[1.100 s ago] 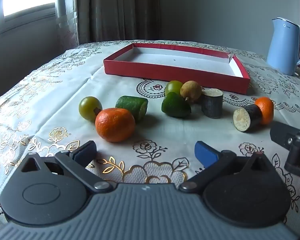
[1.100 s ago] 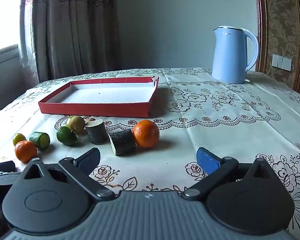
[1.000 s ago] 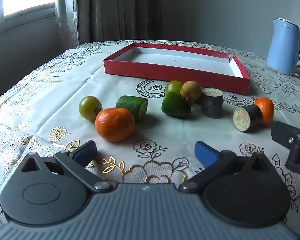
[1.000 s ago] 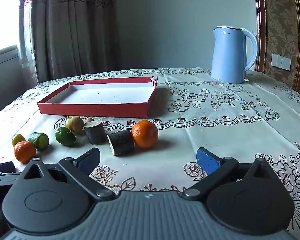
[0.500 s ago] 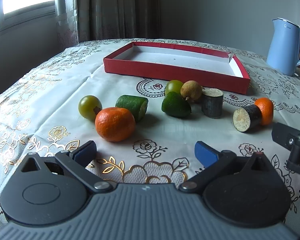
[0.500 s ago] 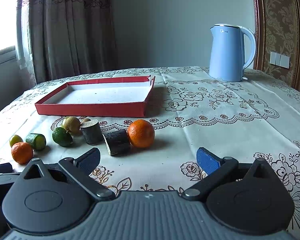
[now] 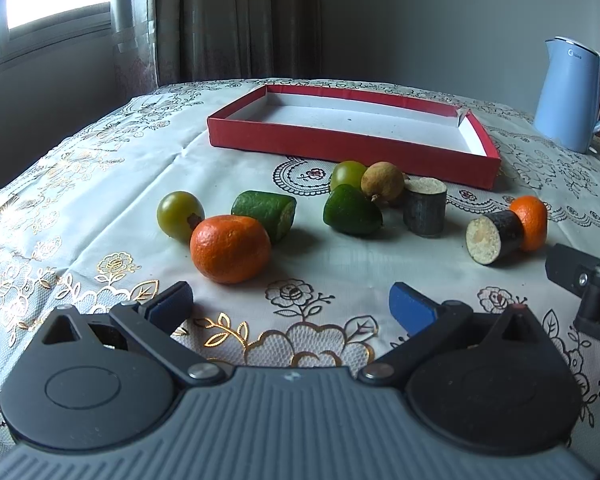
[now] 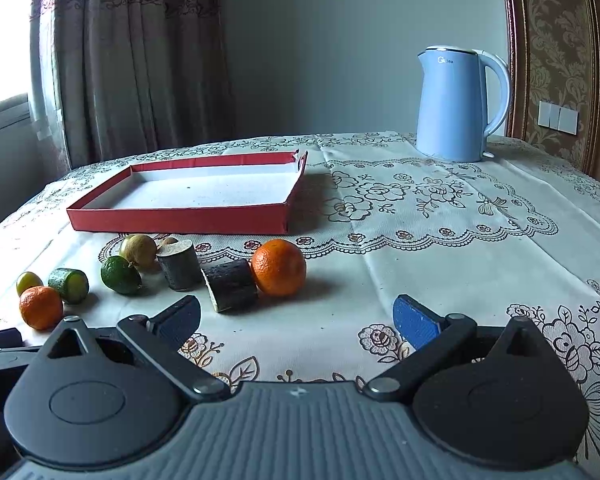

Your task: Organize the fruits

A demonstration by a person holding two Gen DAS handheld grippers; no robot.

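Note:
Fruits lie in a loose row on the tablecloth before an empty red tray [image 7: 352, 145] [image 8: 180, 222]. Nearest my left gripper [image 7: 292, 307] is an orange [image 7: 230, 249], with a green-yellow round fruit [image 7: 180, 214] and a cut cucumber piece [image 7: 265, 214] behind it. Further right sit a green lime [image 7: 351, 209], a brown fruit [image 7: 382, 182], and two dark cut pieces [image 7: 425, 211] [image 7: 495, 236]. A second orange [image 8: 278, 267] lies just ahead of my right gripper [image 8: 298, 322], beside a dark cut piece [image 8: 230, 290]. Both grippers are open and hold nothing.
A light blue kettle [image 8: 458, 105] stands at the back right of the table. Curtains and a window are behind on the left. The table edge falls away at the left [image 7: 40, 168]. The right gripper's body shows at the left view's right edge [image 7: 588, 288].
The right gripper has eased slightly forward and to the right, so the fruits sit a little more left in its view. The left gripper has barely moved.

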